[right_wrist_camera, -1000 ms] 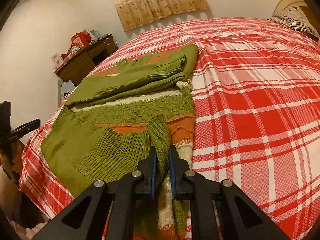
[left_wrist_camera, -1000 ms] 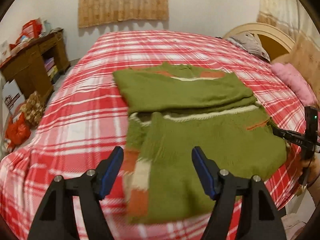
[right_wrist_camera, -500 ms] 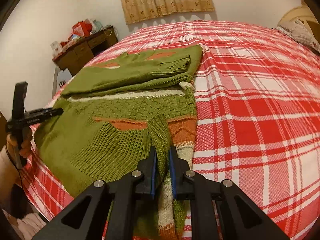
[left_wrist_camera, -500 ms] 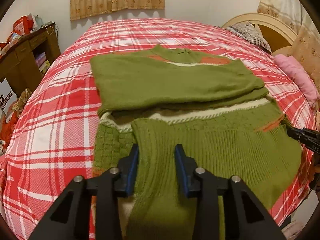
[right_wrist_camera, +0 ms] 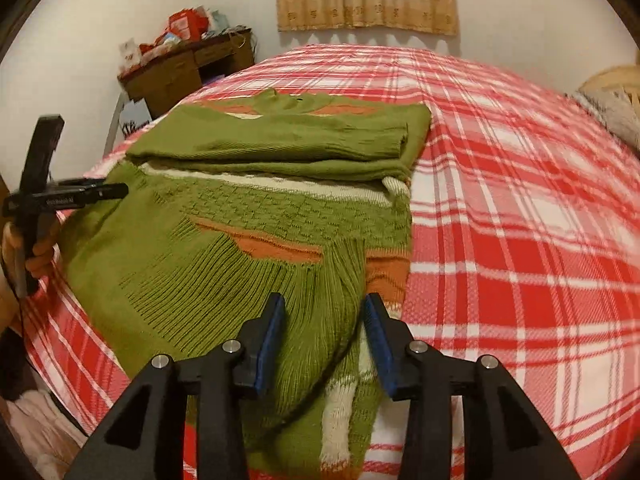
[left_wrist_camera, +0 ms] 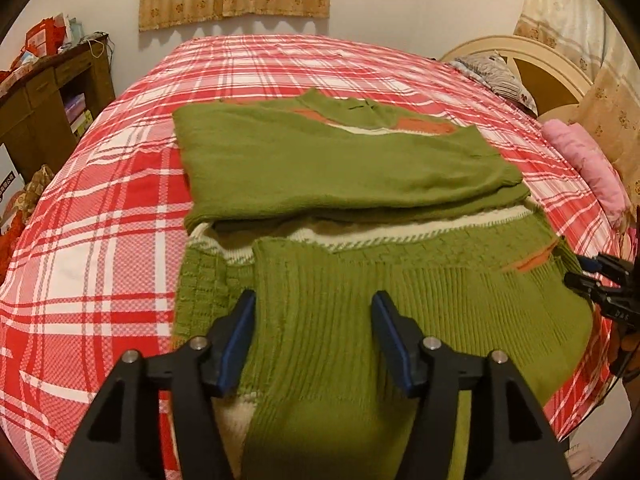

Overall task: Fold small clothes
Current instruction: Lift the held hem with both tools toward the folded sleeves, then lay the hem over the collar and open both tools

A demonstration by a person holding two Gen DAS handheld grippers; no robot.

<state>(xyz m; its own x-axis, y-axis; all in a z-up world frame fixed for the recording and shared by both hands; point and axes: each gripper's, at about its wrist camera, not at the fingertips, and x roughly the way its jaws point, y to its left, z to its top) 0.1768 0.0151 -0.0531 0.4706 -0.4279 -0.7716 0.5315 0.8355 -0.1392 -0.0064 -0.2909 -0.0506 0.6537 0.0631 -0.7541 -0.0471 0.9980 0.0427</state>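
The right tool [right_wrist_camera: 324, 316] is opening, its blue pads either side of a ribbed fold of the green sweater [right_wrist_camera: 248, 216] on the red plaid bed [right_wrist_camera: 520, 220]. Far left of it, a hand [right_wrist_camera: 30, 248] holds the left tool [right_wrist_camera: 116, 191] at the sweater's edge.

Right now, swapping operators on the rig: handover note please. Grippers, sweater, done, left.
Left gripper: fingers opening, sweater's ribbed hem between them, not pinched.
Right gripper: fingers opening, ribbed knit between them, released.
Green sweater lies on the plaid bed; sleeves are folded across the chest, lower body is bunched near the bed's near edge.
Left: regrip the hem, fold the bottom up over the sleeves.
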